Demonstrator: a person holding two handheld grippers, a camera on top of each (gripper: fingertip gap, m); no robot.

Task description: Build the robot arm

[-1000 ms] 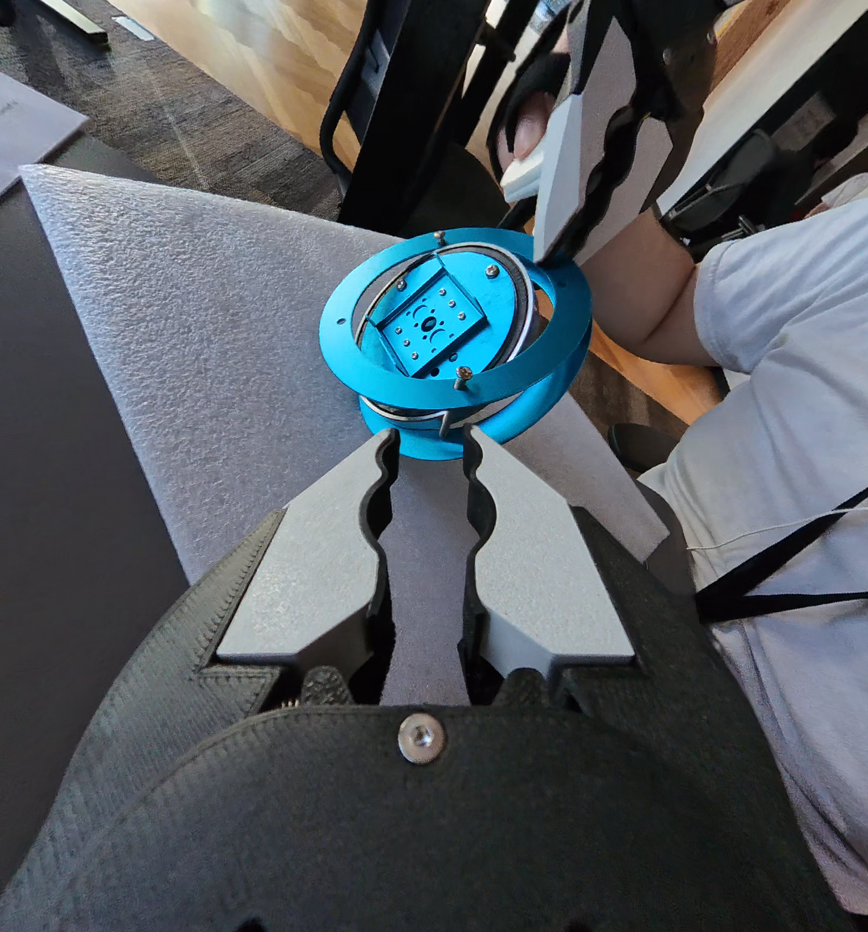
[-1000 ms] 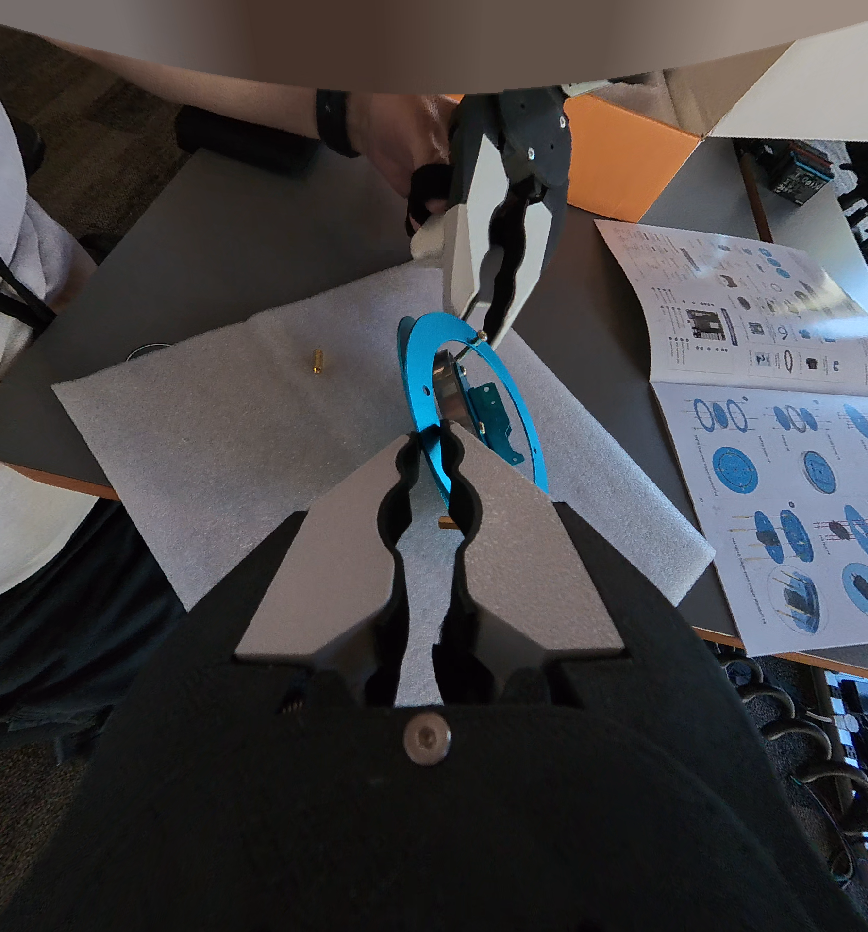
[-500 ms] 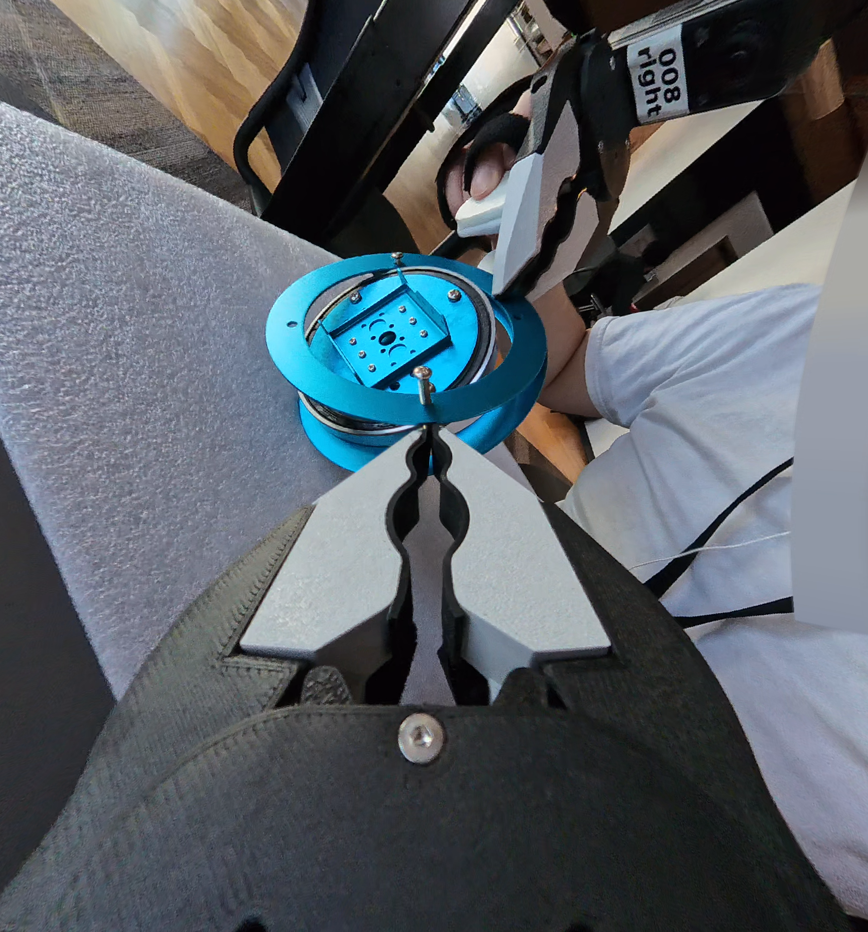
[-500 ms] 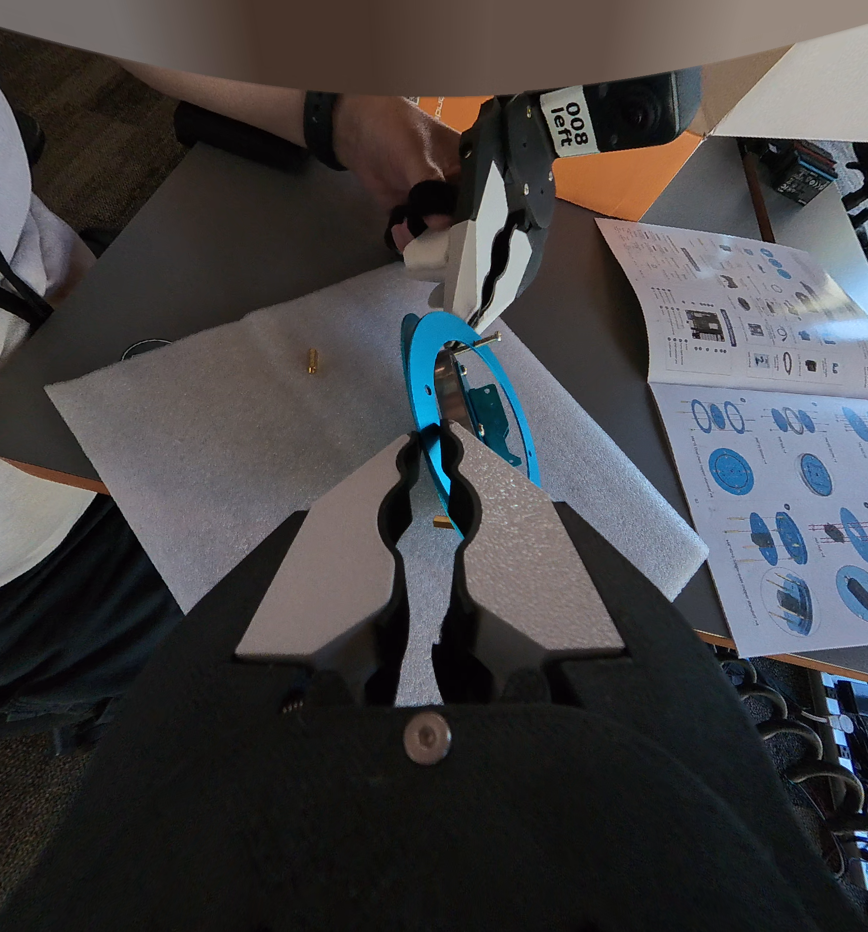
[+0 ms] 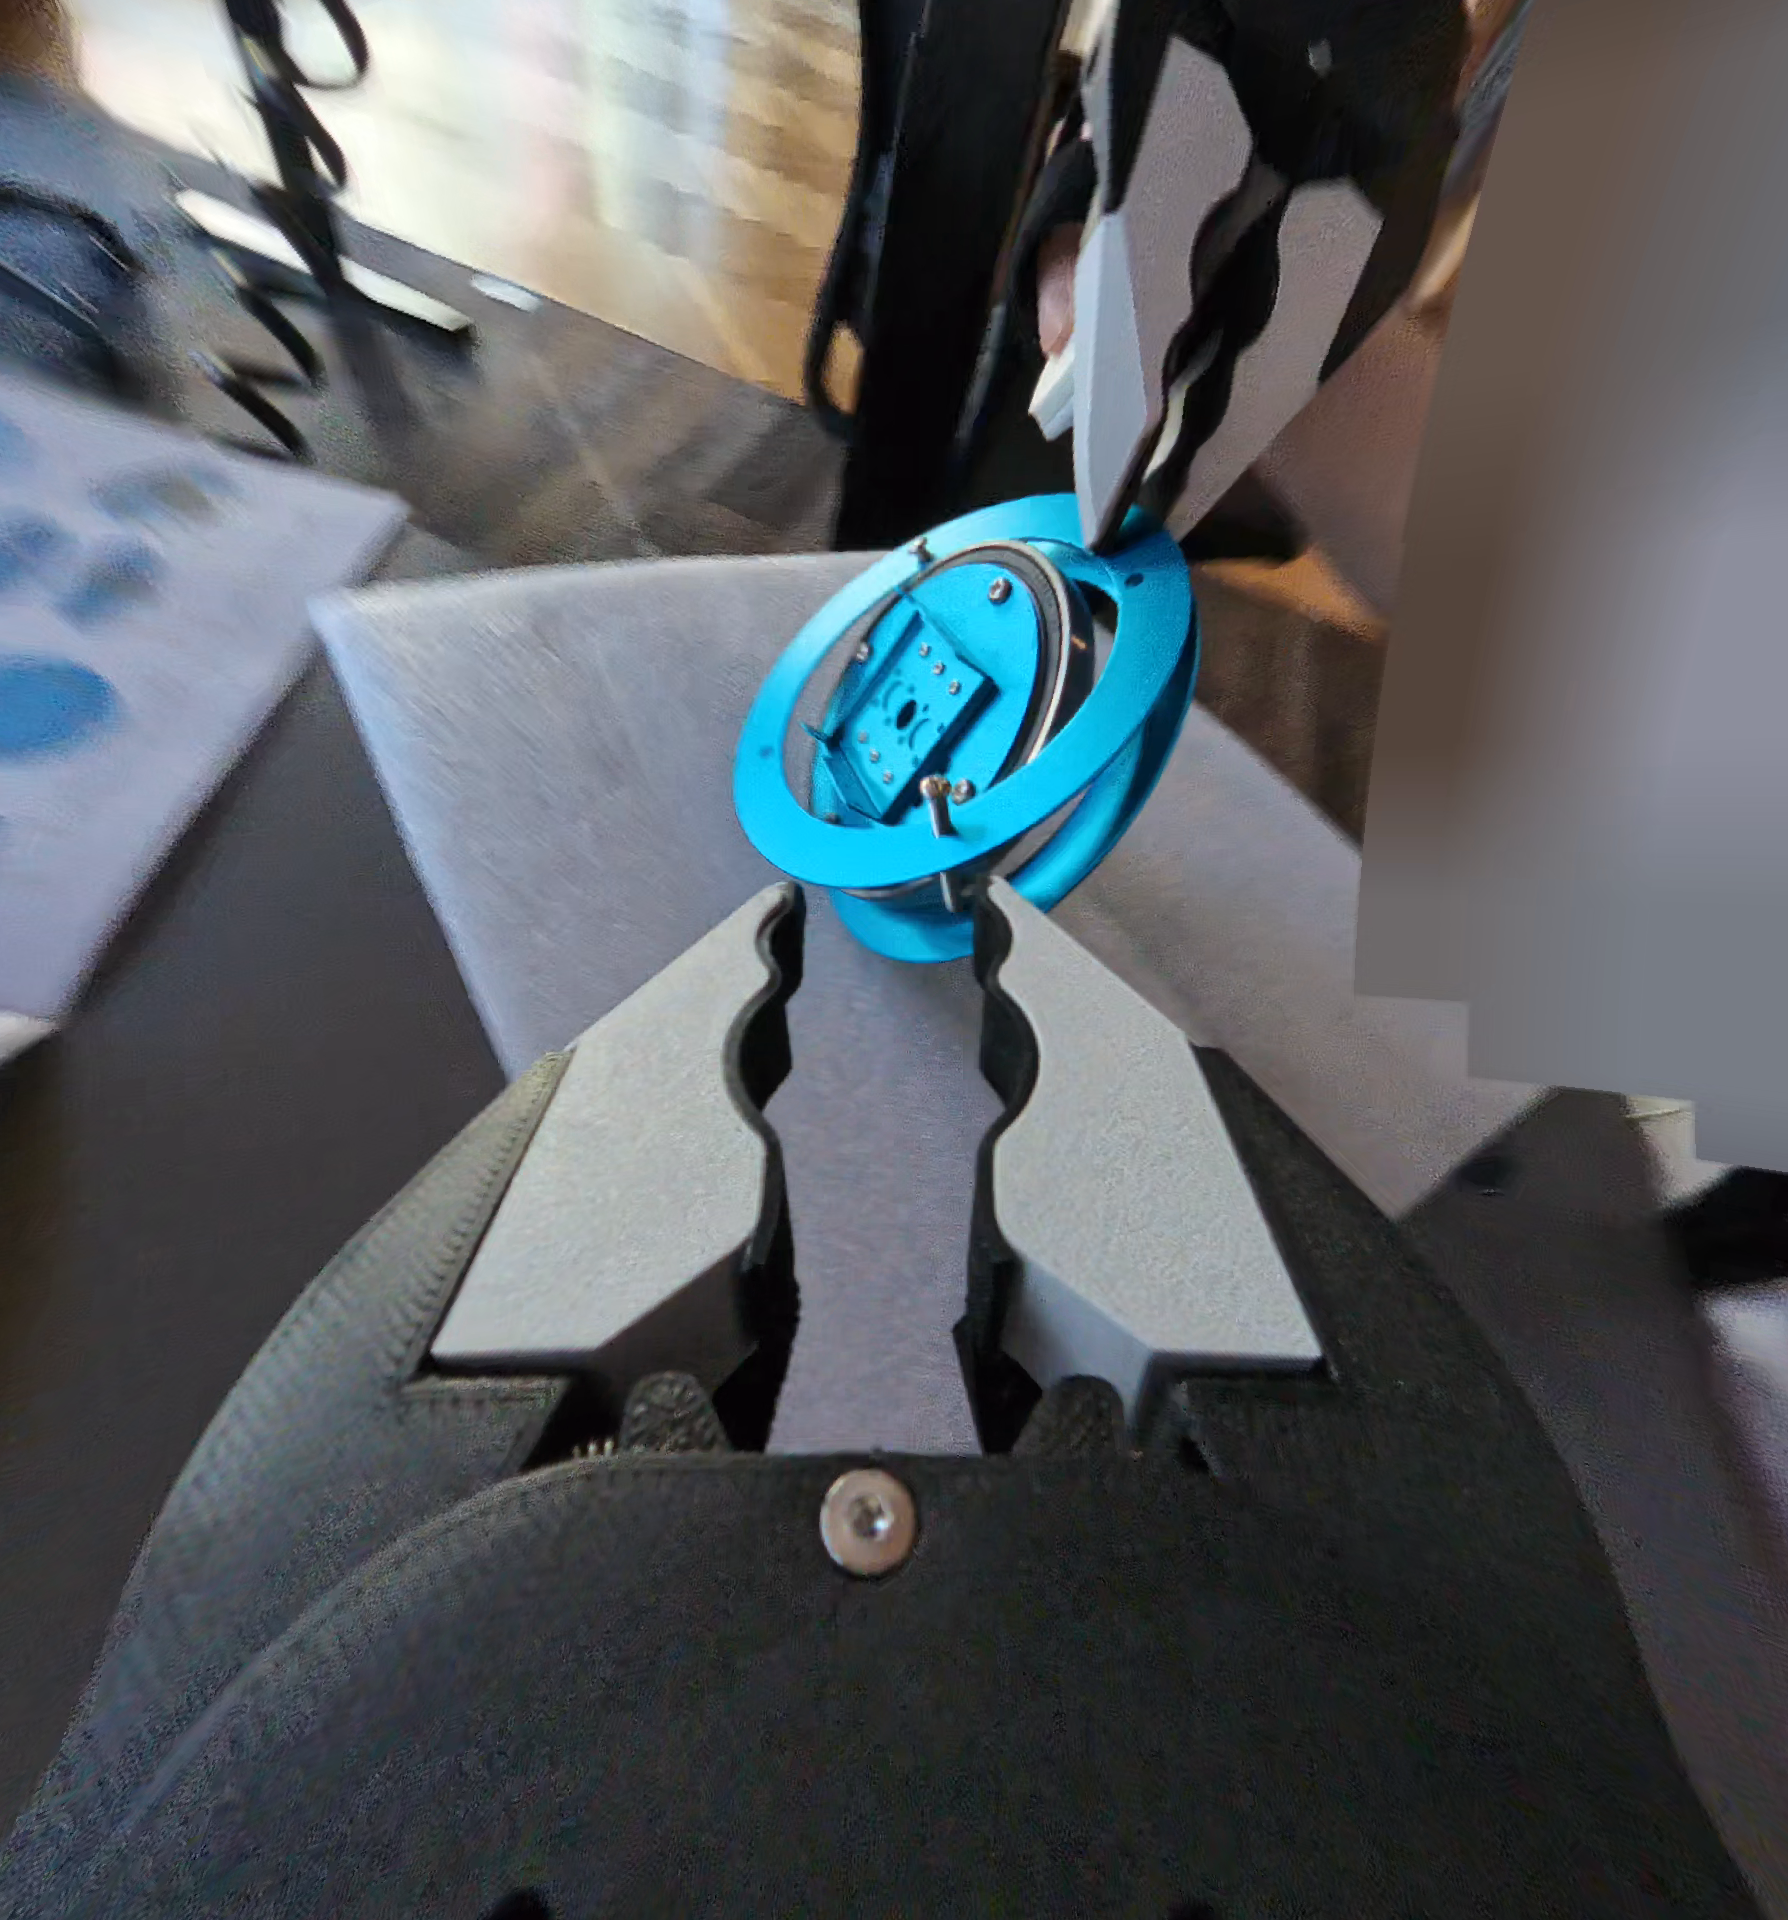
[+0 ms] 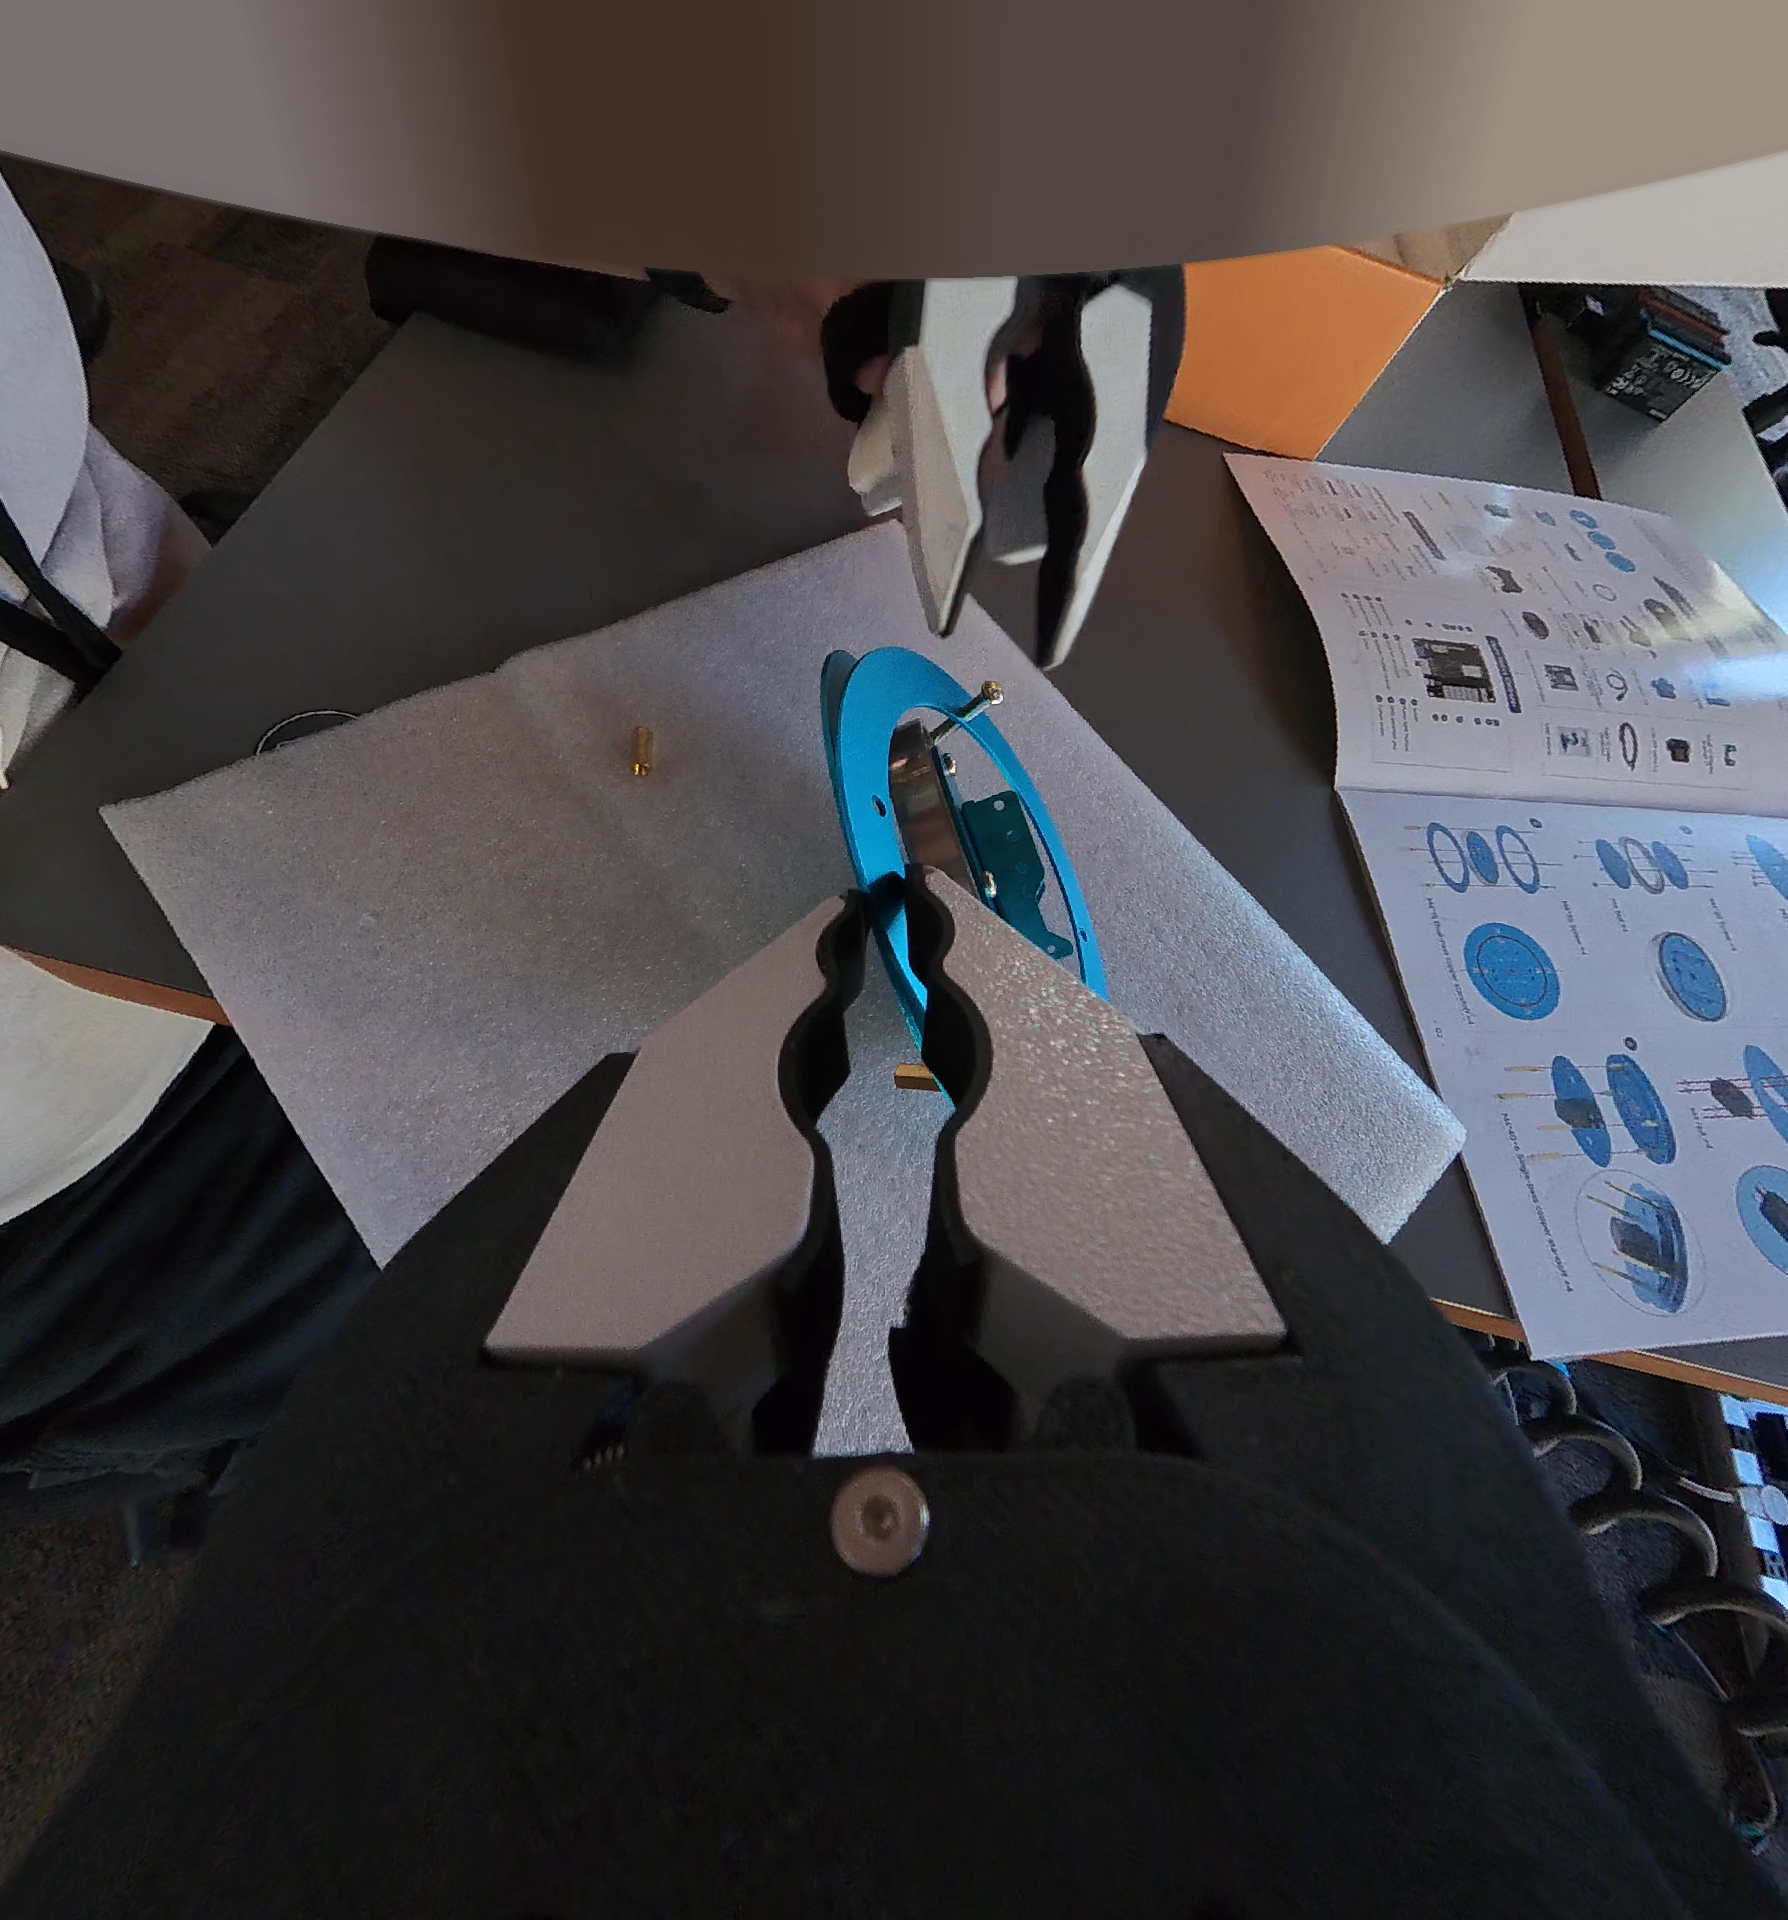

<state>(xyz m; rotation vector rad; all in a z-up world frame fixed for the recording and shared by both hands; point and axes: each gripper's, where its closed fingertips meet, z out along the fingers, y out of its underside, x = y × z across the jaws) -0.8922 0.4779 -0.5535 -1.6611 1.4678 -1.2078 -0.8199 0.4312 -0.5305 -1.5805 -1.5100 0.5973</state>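
– What do we have in the right gripper (image 6: pixel 895 888)?

– Its fingers are clamped on the rim of the blue anodised metal ring assembly (image 6: pixel 859 748), two flat rings stacked around a silver bearing and a small blue bracket. We hold it on edge, straight ahead of the fingertips, over the white foam sheet (image 6: pixel 454 935). We cannot tell whether its lower edge touches the foam

– And the left gripper (image 5: pixel 885 904)?

– Its jaws stand apart with nothing between them. The tips sit just short of the assembly's near edge, where a small silver screw (image 5: pixel 934 805) pokes loosely out of the upper ring. From the right wrist view that screw (image 6: pixel 978 701) leans outward at the far side of the ring, just below the left gripper's tips

– What else lies around us?

– A short brass standoff (image 6: pixel 641 750) lies on the foam to the left of the ring, well apart from it. Another brass piece (image 6: pixel 911 1077) shows between the right gripper's fingers, below the ring. An open printed instruction booklet (image 6: pixel 1596 935) lies to our right on the grey table (image 6: pixel 454 499), and an orange cardboard box (image 6: pixel 1285 343) stands beyond the left gripper
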